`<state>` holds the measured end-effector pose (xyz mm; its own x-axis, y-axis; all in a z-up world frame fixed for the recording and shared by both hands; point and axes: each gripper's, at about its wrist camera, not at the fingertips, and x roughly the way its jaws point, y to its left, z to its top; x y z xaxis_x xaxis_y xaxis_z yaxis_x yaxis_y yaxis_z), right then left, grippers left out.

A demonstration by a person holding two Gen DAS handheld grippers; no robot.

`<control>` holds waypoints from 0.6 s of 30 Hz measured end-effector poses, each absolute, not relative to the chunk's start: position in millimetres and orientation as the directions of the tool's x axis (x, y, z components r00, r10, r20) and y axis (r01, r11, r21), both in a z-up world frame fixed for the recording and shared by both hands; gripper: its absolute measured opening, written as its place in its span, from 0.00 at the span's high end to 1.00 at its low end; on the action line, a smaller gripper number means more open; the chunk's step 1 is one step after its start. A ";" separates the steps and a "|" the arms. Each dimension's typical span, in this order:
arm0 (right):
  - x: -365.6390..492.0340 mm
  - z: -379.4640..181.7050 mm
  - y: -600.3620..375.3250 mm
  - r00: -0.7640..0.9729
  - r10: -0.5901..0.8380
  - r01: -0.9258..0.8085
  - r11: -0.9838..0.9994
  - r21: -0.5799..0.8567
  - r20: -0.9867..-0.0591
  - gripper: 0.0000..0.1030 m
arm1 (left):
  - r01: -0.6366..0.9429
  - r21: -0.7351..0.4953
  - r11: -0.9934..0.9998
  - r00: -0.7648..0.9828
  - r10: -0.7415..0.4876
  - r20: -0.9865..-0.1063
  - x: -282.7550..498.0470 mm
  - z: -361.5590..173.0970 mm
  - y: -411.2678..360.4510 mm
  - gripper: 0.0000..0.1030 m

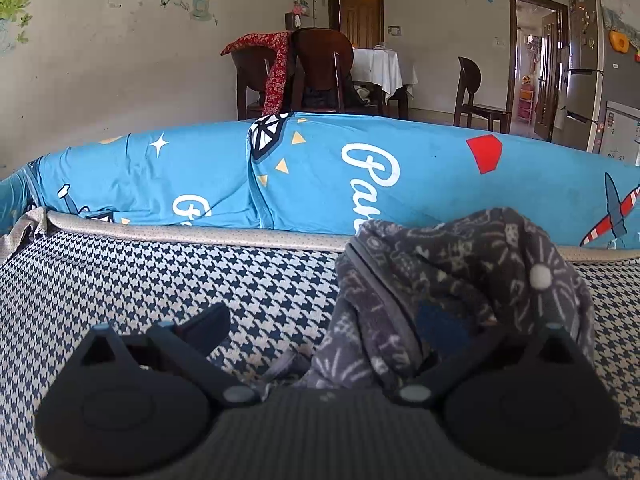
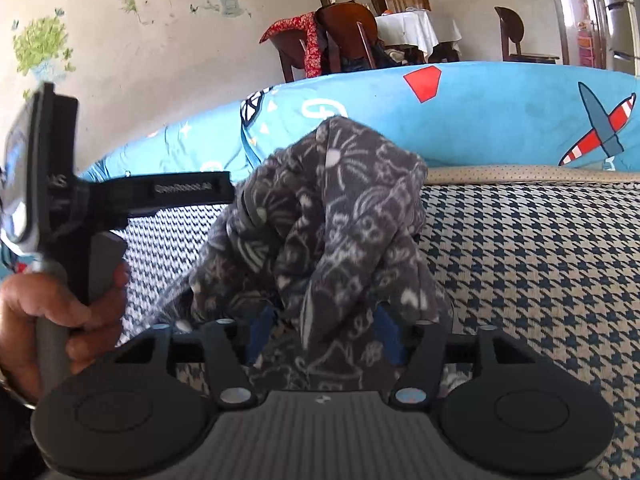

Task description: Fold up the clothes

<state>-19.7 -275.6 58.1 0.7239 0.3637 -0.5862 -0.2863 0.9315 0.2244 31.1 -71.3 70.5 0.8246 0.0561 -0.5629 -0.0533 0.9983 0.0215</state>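
right wrist: right gripper (image 2: 324,336) jaws pinching grey garment (image 2: 336,216); left gripper (image 1: 340,340) jaws spread.

- 1 grey patterned garment (image 2: 328,216)
- 2 grippers: left gripper (image 1: 336,336), right gripper (image 2: 324,332)
- 1 hand (image 2: 60,320)
- 1 blue quilt (image 1: 320,176)
- 3 wooden chairs (image 1: 320,68)
- 1 table with white cloth (image 1: 380,66)

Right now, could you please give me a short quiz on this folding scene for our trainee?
1. True or false: the grey garment lies flat and neatly folded on the houndstooth cover.
2. What lies just behind the cover? A) a wooden board B) a blue printed quilt C) a laundry basket
3. Which has its fingers spread wider, the left gripper or the right gripper?
Key: 1 false, it is bunched up in a heap; 2 B; 3 left.
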 end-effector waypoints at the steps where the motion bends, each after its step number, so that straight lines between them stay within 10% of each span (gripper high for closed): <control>1: -21.1 55.2 -273.5 0.725 0.360 -0.286 0.933 0.218 -0.588 0.35 | -0.056 0.019 0.998 0.820 0.057 -0.569 26.7 69.8 -68.9 0.00; 12: -11.7 34.5 -251.8 0.750 0.264 -0.276 0.958 0.076 -0.607 0.38 | -0.054 0.036 0.998 0.792 0.065 -0.607 0.4 55.1 -58.2 0.00; 14: -8.4 33.6 -253.1 0.762 0.225 -0.245 0.968 0.051 -0.607 0.63 | -0.047 0.049 0.998 0.789 0.067 -0.611 0.6 51.6 -58.6 0.00; 18: -2.6 38.6 -264.2 0.783 0.196 -0.191 0.979 0.072 -0.590 0.81 | -0.036 0.056 0.998 0.773 0.063 -0.631 2.9 42.6 -58.6 0.00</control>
<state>-2.6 -264.2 38.6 0.7834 0.1961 -0.5898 -0.1906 0.9790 0.0723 2.9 -58.6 42.6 0.7734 0.0632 -0.6307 -0.0359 0.9978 0.0560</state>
